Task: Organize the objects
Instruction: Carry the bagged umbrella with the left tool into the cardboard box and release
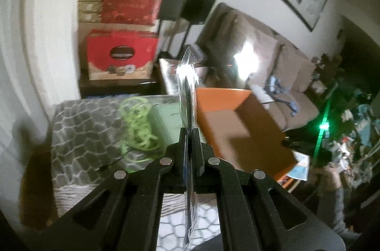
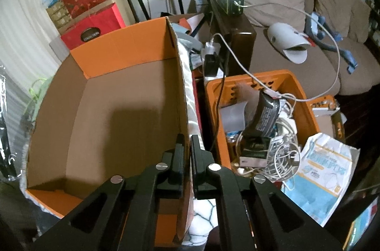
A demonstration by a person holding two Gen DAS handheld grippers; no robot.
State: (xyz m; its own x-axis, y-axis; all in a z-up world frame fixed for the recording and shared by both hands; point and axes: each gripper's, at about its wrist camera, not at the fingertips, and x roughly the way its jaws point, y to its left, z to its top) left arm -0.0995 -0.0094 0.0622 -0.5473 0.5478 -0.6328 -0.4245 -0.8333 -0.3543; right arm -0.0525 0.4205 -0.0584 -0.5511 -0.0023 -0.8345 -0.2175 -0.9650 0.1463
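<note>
Left gripper (image 1: 189, 132) is clamped tight on a thin, clear, shiny plastic packet (image 1: 187, 84), held edge-on so it rises like a blade up the centre of the left wrist view, its lower end trailing down between the black fingers toward the bottom of the frame. Just right of the packet sits the open orange-and-brown cardboard box (image 1: 237, 122), its mouth facing up. Left of centre, a tangle of lime-green cord (image 1: 137, 125) lies on the grey honeycomb-patterned cloth (image 1: 83, 122).

Over on the right wrist view, the right gripper (image 2: 187, 139) pinches the near right wall of that same cardboard box (image 2: 118, 96), one finger inside and one outside, jaws nearly together on the cardboard. The box interior looks bare. Lower right of that frame, an orange plastic crate (image 2: 306, 108) brims with white cables and a dark pouch.

My read: the step in hand is dropping the packet into the box while the right side steadies it. To do it well, carry the packet over the box's opening, well inside the rim, tilt it so it goes in flat rather than catching a wall, and only then release. The right grip should hold the wall firm without bending it inward.
</note>
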